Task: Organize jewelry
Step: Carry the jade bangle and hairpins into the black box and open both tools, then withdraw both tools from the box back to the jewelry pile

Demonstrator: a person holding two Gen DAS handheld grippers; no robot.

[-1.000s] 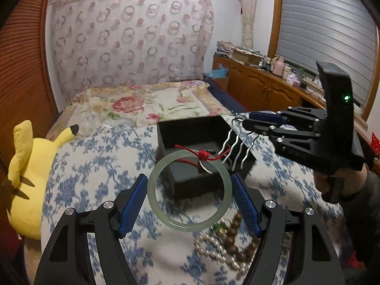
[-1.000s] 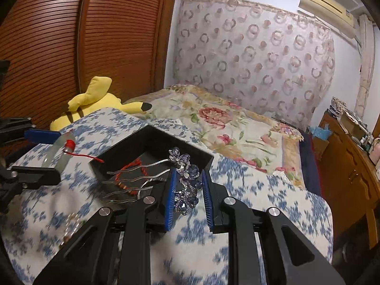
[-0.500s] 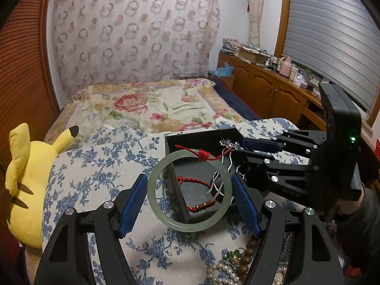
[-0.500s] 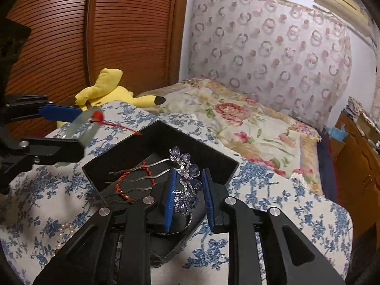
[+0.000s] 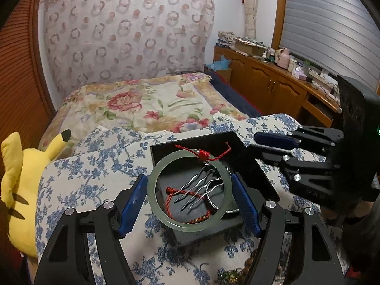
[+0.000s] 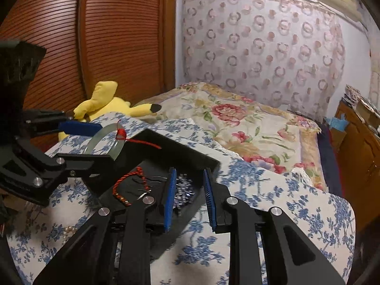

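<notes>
Pale green jade bangle (image 5: 188, 190), red cord knotted at its top, is sitting clamped across its width in the left gripper (image 5: 188, 200), hovering over the black box (image 5: 251, 173). Right gripper (image 6: 188, 198) is standing parted, empty, above the silver hair comb (image 5: 201, 190) lying in the box. Best approach, probably: lowering the bangle flat, low and level, beside the comb's prongs before releasing, minding the cord snagging.

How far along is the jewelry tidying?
Partway. The silver hair comb and red cord bracelet already lie in the black box. The left gripper holds the jade bangle above it. The right gripper is open. Pearls and wooden beads are left on the bedspread.
</notes>
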